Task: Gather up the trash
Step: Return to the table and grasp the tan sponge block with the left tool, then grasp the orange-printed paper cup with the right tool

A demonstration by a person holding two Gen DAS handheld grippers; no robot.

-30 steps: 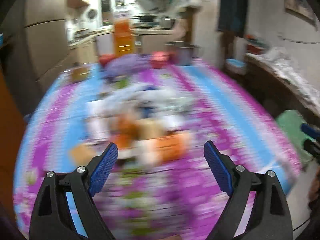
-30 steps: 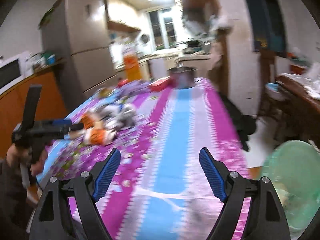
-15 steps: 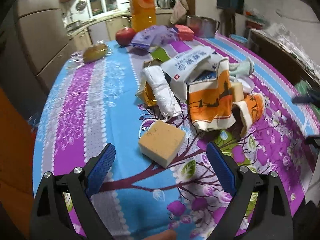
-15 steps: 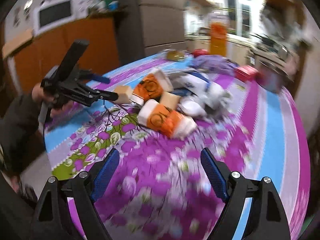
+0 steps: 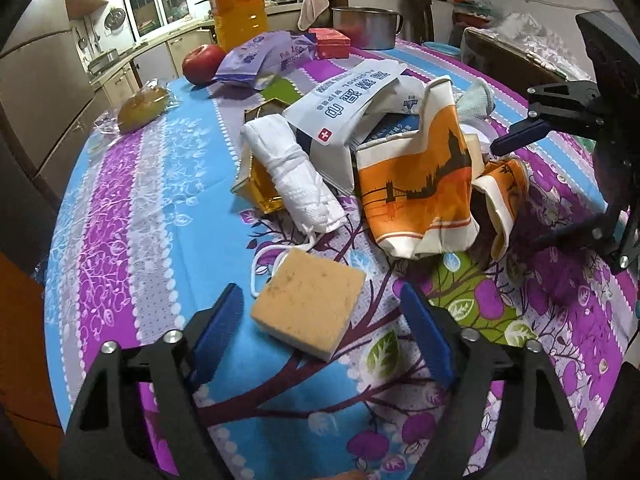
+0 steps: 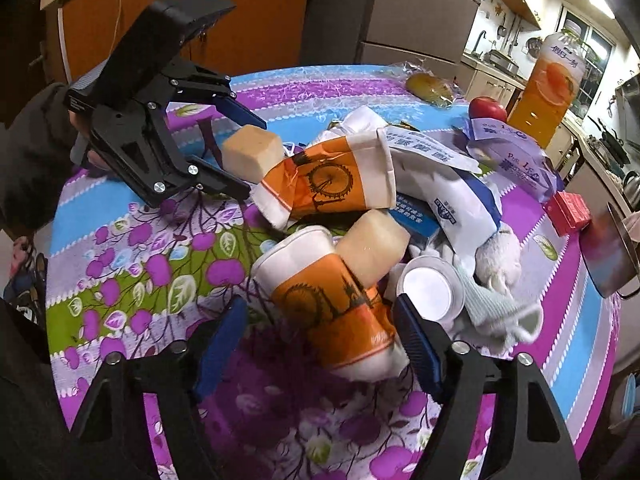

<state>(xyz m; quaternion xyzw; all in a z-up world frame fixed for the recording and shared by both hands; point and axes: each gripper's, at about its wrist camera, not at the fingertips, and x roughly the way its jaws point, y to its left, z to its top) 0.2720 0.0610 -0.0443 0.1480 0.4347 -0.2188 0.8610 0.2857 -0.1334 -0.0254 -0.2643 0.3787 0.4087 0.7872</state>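
Pre-grab step, nothing picked yet. Left tongs [image 5: 322,314] wide apart, straddling sponge [image 5: 308,304] on worktop [image 5: 120,208]. Right tongs [image 6: 320,326] apart around cup [image 6: 334,314]. Next: lower, squeeze, lift.

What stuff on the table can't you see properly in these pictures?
- Blue packet: right wrist view, mostly buried under the alcohol wipes pack and a sponge; its print is too small to read.
- Metal pot: right wrist view, cut off by the picture edge.
- Gold box: left wrist view, largely covered by the rolled white cloth.
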